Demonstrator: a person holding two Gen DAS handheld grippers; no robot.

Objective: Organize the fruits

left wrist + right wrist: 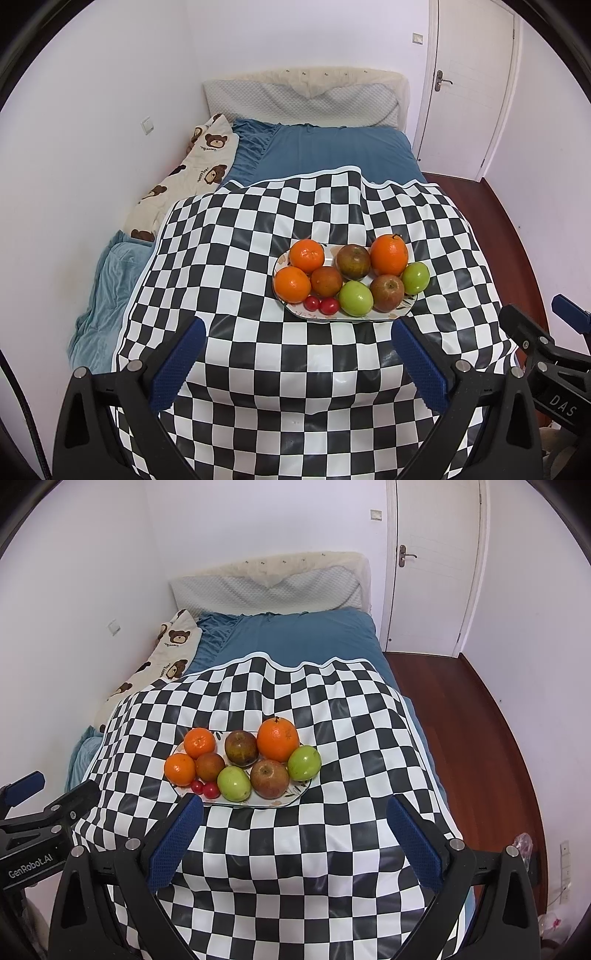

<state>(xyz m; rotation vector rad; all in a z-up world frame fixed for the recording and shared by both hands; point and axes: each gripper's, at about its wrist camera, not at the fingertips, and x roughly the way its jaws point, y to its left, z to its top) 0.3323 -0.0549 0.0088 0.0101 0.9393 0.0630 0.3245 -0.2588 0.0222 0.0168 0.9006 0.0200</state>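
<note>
A white oval plate sits on a black-and-white checkered cloth spread on a bed. It holds oranges, two green apples, reddish-brown apples and two cherry tomatoes. My left gripper is open and empty, just short of the plate's near edge. My right gripper is open and empty, near the plate's near edge; its left finger pad lies close to the tomatoes. Each gripper shows at the edge of the other's view.
The bed has a blue sheet, a pillow at the headboard and a bear-print blanket along the left wall. A wooden floor and a white door lie to the right.
</note>
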